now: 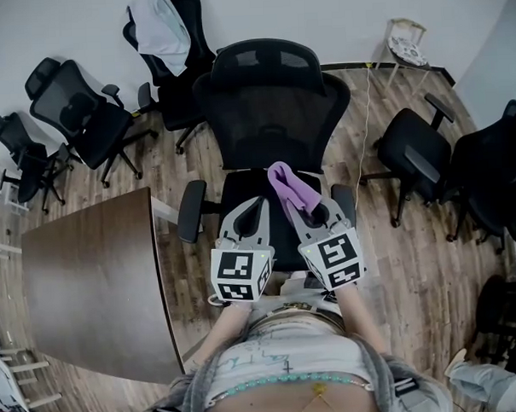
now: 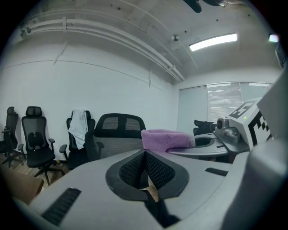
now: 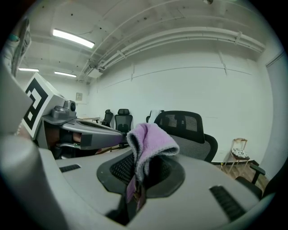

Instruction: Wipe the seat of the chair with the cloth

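The right gripper (image 1: 315, 212) pinches the purple cloth (image 1: 288, 184) tight, up over the seat of the black chair (image 1: 271, 106). The left gripper (image 1: 250, 210) is closed, holding nothing.

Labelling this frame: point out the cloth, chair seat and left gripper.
cloth (image 1: 284, 184), head view, middle of the fold.
chair seat (image 1: 240, 186), head view, bare left part.
left gripper (image 1: 256, 203), head view, between fingertips.
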Demonstrator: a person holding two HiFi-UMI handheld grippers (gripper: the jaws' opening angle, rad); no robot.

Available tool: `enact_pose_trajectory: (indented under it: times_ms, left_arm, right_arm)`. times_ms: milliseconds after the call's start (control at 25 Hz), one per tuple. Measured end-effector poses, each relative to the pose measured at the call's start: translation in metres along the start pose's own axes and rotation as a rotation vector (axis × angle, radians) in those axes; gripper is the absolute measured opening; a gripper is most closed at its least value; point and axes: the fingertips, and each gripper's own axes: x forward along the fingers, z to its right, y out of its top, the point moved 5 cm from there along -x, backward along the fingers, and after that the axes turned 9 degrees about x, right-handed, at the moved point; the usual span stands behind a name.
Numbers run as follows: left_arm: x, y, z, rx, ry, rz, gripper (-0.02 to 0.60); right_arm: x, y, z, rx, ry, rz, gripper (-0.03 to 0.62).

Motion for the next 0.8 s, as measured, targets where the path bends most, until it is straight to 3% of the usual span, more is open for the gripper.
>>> enact_pose_trajectory:
  times_ms: [520,800]
  left_arm:
    - [0.034,-0.003,0.029,-0.013,0.021,-0.040,0.008]
    - [0.040,-0.003,0.035,0.023,0.013,-0.066,0.008]
  right_arm:
    - [-0.008,-0.008,0.051,0.025,0.039,0.005,0.048]
    - [-0.013,-0.013,0.063,0.071,0.024,0.016,0.048]
